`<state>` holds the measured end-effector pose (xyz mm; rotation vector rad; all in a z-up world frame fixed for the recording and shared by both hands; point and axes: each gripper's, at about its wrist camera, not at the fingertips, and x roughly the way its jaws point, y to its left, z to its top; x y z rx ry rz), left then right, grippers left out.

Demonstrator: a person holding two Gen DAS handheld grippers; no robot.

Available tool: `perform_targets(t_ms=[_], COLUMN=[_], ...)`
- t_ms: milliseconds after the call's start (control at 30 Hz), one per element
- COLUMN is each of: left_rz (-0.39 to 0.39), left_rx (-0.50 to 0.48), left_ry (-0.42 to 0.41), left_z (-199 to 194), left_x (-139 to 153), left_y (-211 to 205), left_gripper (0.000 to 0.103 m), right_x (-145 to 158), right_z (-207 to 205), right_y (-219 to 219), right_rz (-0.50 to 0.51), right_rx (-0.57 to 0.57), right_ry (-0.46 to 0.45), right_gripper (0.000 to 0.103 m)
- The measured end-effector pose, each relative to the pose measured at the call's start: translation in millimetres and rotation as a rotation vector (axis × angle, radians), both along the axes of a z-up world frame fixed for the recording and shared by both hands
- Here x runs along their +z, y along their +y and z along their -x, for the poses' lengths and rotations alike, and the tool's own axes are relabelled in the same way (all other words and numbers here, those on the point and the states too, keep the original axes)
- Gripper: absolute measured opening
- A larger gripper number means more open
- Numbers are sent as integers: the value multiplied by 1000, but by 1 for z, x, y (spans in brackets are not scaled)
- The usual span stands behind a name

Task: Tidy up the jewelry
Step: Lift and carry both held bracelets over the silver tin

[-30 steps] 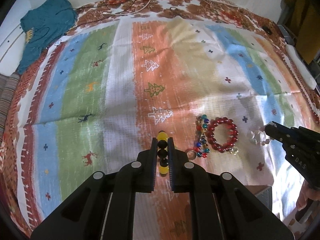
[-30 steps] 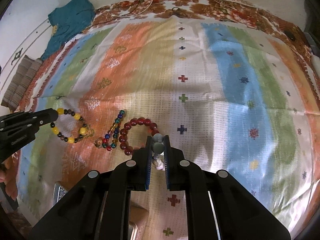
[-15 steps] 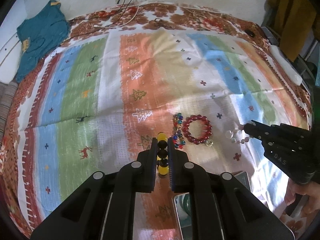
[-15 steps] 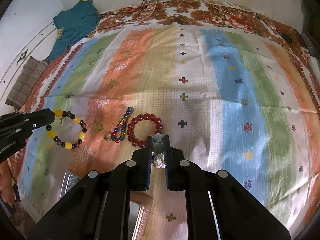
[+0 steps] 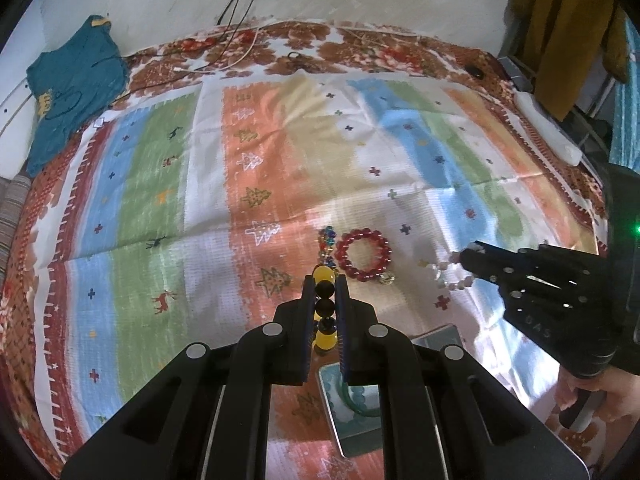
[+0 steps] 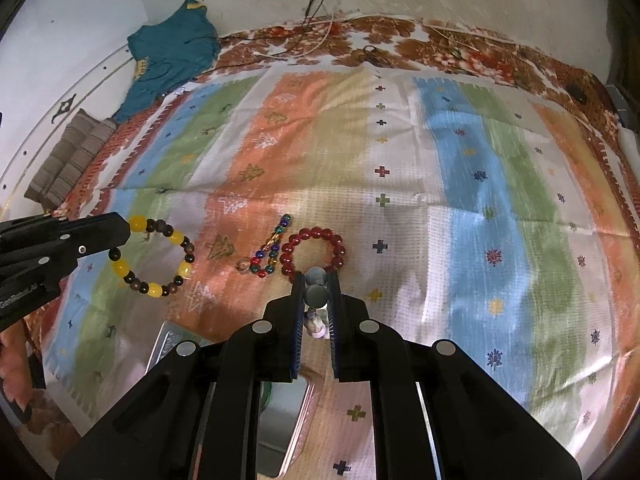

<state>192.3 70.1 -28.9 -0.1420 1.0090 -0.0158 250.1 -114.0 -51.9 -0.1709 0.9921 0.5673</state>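
Bracelets (image 5: 325, 307) half-hidden between tongs (image 5: 325, 280)

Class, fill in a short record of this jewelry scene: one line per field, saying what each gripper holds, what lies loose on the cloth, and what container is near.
left gripper: shut on the yellow-and-black bead bracelet, held above the cloth
right gripper: shut on the pale bead bracelet
loose on cloth: red bead bracelet; multicolour bead strand beside it, on its left
container: metal tray, beneath the grippers, with a green ring inside
surface: striped patterned cloth
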Motion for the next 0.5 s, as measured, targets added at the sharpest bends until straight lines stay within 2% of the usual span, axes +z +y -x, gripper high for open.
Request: perform_targets(t_ms=[500], left_rz=[15], left_rx=[-42], left_ry=[-43], left_z=[29], left_x=[15], left_y=[-17], left_gripper=[9], right_x=[12], right_z=[31], right_y=[-1], right_rz=[-16], right_rx=[38], right_ry=[-22], right_gripper=[12])
